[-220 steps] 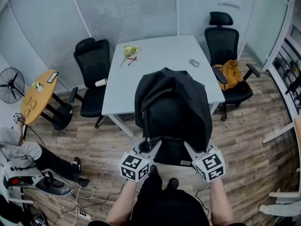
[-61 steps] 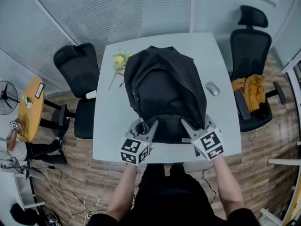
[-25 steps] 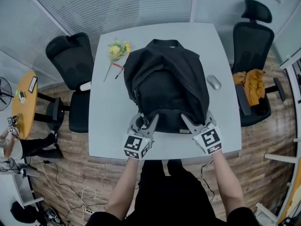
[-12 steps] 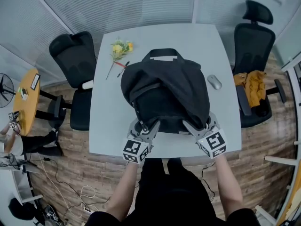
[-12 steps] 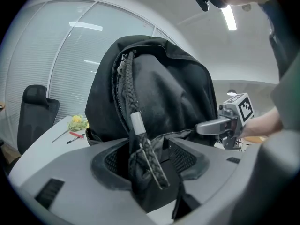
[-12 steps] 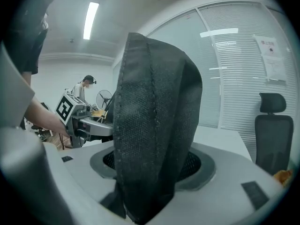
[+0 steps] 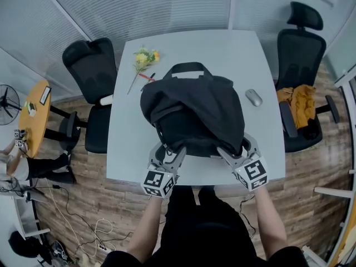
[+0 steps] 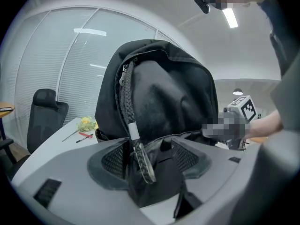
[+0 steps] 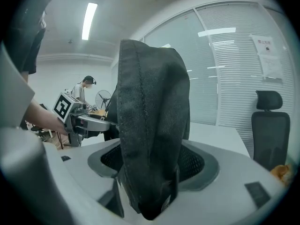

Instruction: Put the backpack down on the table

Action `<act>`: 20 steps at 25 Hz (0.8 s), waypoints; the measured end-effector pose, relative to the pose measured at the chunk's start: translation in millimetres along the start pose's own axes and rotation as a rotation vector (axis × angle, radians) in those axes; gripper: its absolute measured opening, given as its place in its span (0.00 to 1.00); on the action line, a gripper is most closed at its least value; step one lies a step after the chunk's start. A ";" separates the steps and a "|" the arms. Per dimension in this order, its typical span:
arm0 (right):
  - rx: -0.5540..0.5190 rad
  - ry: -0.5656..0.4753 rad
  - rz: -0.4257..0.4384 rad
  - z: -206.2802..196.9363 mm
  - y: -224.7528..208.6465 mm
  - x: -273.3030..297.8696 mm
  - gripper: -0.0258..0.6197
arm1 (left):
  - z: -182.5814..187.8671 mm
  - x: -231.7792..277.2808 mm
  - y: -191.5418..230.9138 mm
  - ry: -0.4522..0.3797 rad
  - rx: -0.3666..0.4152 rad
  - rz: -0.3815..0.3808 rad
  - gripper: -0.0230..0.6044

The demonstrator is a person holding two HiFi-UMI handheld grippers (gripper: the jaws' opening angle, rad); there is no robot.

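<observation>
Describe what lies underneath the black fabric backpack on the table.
The black fabric backpack rests on the pale grey rectangular table, whose bare top shows beside it. Anything directly beneath the backpack is hidden by it.

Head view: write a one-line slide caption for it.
Black backpack lies on the grey table; left gripper and right gripper, jaws just opening, with its fabric between them.
</observation>
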State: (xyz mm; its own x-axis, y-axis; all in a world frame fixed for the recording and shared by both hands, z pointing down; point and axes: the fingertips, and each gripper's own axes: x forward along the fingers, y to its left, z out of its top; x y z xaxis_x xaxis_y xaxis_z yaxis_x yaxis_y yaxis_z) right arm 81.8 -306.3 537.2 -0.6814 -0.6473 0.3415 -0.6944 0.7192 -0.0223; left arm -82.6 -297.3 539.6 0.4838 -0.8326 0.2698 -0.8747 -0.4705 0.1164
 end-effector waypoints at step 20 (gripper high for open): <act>0.009 -0.001 0.003 -2.5 3.8 -15.9 0.59 | -6.1 -18.9 7.0 0.035 0.003 0.111 0.47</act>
State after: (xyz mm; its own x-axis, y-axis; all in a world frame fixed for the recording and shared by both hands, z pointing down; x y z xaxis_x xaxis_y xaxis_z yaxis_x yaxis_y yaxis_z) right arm 90.6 -292.6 534.0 -0.6839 -0.6454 0.3403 -0.6943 0.7190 -0.0318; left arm -98.1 -283.1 541.1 0.3828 -0.8688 0.3141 -0.9226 -0.3773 0.0810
